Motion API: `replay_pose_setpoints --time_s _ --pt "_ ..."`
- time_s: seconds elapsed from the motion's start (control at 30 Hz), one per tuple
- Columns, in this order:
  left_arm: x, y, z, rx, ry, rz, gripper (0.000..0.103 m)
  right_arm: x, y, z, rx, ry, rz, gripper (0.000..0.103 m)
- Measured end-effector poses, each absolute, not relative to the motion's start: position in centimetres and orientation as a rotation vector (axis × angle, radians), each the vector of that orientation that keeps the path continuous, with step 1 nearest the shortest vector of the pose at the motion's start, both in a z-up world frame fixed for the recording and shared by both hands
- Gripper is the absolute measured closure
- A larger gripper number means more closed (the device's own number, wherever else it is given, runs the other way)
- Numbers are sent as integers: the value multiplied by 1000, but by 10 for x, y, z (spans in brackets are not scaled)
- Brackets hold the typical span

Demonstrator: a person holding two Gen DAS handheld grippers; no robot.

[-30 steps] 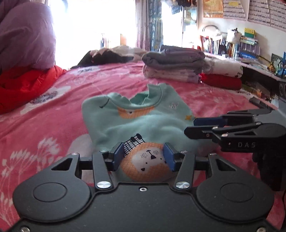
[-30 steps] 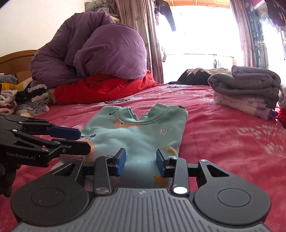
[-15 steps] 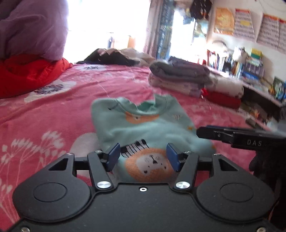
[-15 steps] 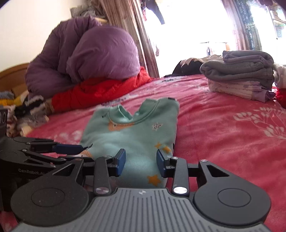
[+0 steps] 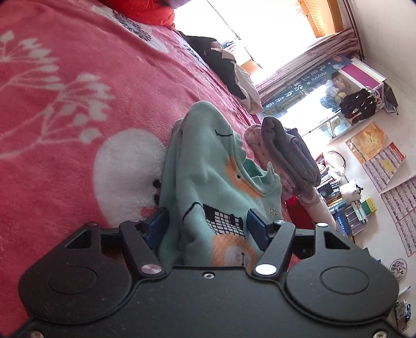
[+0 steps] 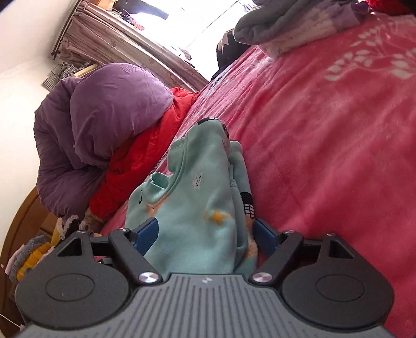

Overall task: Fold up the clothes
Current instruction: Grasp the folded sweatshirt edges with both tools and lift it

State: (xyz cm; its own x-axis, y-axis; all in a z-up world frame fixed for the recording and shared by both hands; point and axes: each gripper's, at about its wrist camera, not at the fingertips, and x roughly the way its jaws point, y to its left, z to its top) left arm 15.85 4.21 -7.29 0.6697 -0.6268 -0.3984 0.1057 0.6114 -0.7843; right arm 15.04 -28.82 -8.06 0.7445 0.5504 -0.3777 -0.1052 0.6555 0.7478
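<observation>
A mint-green child's sweatshirt [image 5: 208, 182] with an orange lion print lies folded on the pink blanket [image 5: 65, 117]. Its near edge runs between the blue pads of my left gripper [image 5: 208, 226], which is rolled sideways; the jaws stand wide with cloth between them. In the right wrist view the same sweatshirt [image 6: 197, 197] bunches between the pads of my right gripper [image 6: 205, 234], also rolled sideways with jaws wide apart. Neither gripper shows in the other's view.
A stack of folded grey and lilac clothes [image 5: 288, 153] lies beyond the sweatshirt, also at the top of the right wrist view [image 6: 293, 23]. A purple duvet [image 6: 98, 124] over a red quilt [image 6: 145, 161] sits at the bed's head. Cluttered shelves [image 5: 348, 200] stand beside the bed.
Both grippers have rolled sideways and pushed forward onto the sweatshirt's near edge, so cloth now sits between each pair of pads. The sweatshirt's near part is bunched up.
</observation>
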Motion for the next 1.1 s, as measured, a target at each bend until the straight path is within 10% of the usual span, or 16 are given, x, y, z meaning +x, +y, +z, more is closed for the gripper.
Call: replay_pose_setpoints --time_s 0.13,0.23,0.33,0.5,0.6,0.8,1.0,1.1 --pt "153 42 -70 -844 738 -463 69 145 -275 -82 739 637 382 32" --pt "145 44 -64 -874 731 -464 73 141 -278 -86 802 635 400 59" --pt "125 39 -46 -880 722 -501 74 127 -286 -76 811 602 409 64" --pt "85 25 -33 -886 756 -545 68 71 -307 -46 835 534 386 65" --pt "72 20 -51 -816 849 -451 42 43 -322 -60 890 615 284 29" --pt "52 32 -54 -861 854 -434 39 32 -338 -74 925 618 216 21" --pt "47 23 -69 -927 859 -467 41 34 -319 -85 860 665 295 20" --pt "47 14 -68 -927 841 -479 57 37 -310 -89 872 679 339 48"
